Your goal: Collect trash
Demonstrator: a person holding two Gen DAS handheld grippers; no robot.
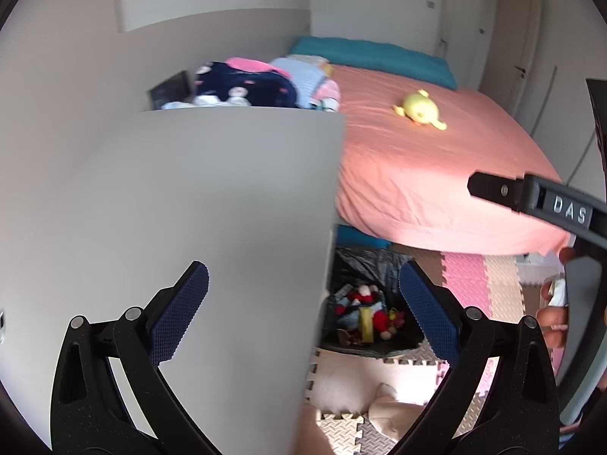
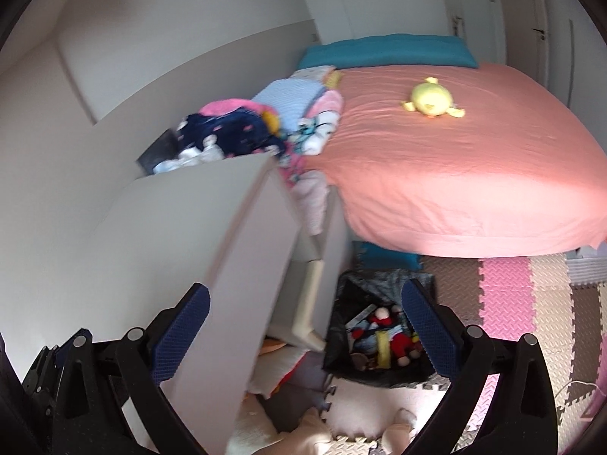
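Left wrist view: left gripper (image 1: 303,295) had its fingers spread wide, nothing btwn them. Its left blue pad (image 1: 180,314) sat lower left over a white cabinet top (image 1: 170,208) filling the left half of frame. Clothes pile (image 1: 250,85) lay upper centre behind the cabinet. Trash bag (image 1: 366,265), black, stood open at centre bottom on the floor beside the cabinet, w/ red and yellow scraps inside. Pink bed (image 1: 436,174) filled the right, a yellow plush (image 1: 419,110) on it. Right gripper (image 1: 538,199) entered at right edge; whether its fingers were apart can't be told there.

Right wrist view: right gripper (image 2: 305,297) fingers were wide apart, empty. The cabinet was left, the bag bottom centre, foam mats (image 2: 531,295) lower right.
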